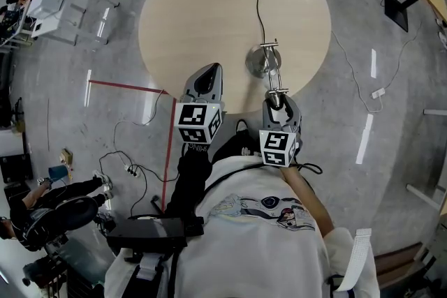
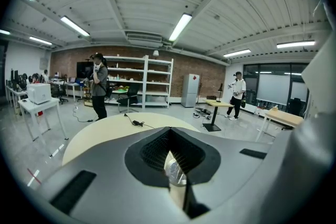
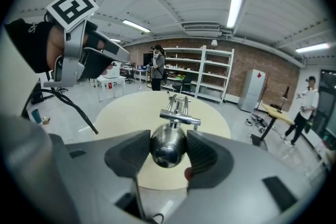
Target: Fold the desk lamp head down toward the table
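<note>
Over the round table [image 1: 209,10], right claw [image 3: 168,153] grips the lamp head [image 3: 167,145], left claw [image 2: 169,139] closed

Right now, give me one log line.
right gripper: shut on lamp head | left gripper: shut, empty | lamp base: on table

Lamp base [image 1: 260,61] sits on the desk [image 1: 195,17] near its near-right edge, cable [image 1: 257,3] trailing to the far edge. Lamp head [image 3: 168,145] is at the near edge, between the right hand-held gripper [image 1: 277,102] jaws. The left hand-held gripper [image 1: 207,75] is just left of it.
</note>
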A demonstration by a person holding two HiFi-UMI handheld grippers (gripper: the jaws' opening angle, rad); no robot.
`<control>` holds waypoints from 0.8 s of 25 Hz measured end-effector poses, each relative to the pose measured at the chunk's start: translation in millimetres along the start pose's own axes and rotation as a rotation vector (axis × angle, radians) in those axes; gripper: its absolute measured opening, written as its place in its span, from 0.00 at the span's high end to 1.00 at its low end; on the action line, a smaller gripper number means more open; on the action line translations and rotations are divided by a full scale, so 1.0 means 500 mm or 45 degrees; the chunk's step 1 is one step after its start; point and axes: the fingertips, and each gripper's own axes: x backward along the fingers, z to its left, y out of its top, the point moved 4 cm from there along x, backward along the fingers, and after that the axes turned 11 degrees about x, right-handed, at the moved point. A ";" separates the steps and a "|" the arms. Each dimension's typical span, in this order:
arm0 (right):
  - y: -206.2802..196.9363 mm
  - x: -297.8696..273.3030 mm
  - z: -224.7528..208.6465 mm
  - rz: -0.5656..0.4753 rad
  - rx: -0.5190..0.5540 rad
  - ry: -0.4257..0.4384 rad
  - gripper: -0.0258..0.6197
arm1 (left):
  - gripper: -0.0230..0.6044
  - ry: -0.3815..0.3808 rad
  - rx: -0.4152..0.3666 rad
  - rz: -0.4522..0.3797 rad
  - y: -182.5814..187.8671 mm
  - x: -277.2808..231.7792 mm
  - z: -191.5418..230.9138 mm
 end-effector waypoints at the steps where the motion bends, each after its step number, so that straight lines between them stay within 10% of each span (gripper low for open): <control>1: -0.002 -0.001 0.000 0.004 0.000 0.002 0.62 | 0.96 0.002 -0.001 0.001 0.000 0.001 0.000; 20: -0.051 -0.042 0.001 0.050 0.029 0.036 0.62 | 0.96 0.015 -0.008 0.008 -0.001 -0.008 -0.005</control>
